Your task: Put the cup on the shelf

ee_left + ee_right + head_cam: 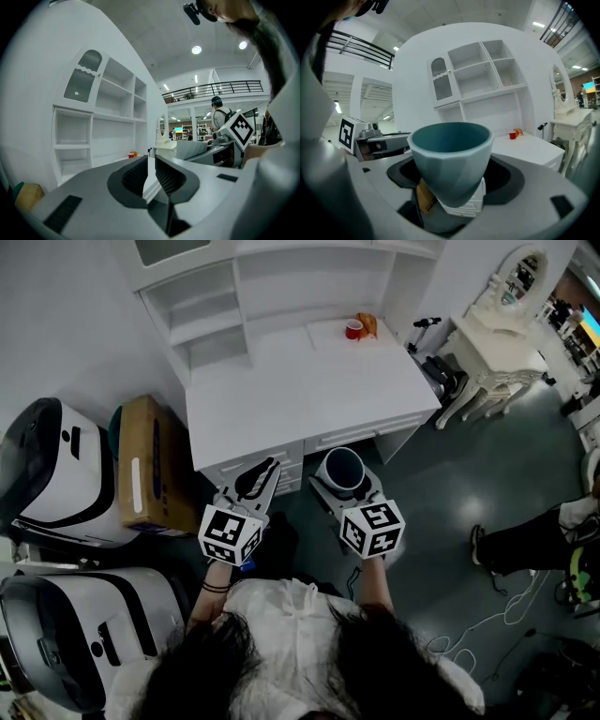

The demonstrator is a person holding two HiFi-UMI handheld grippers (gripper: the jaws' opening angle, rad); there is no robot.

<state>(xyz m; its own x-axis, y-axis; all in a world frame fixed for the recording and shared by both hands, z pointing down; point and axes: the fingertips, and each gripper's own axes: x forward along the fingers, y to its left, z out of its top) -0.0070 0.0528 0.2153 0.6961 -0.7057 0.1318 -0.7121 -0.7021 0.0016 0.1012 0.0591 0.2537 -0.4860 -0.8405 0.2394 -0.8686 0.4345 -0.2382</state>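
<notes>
Near front edge of desk (300, 390), right gripper (344, 486) clamps upright teal cup (452, 159), left gripper (150, 176) nearly closed, empty; carry to far shelf (216, 310) not yet done.

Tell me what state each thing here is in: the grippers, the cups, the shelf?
Right hand-held gripper: closed on the teal cup.
Teal cup: upright, empty, held.
Left hand-held gripper: jaws nearly together, nothing between.
Red cup: upright at the far corner of the desk.
Shelf: visible compartments empty.
</notes>
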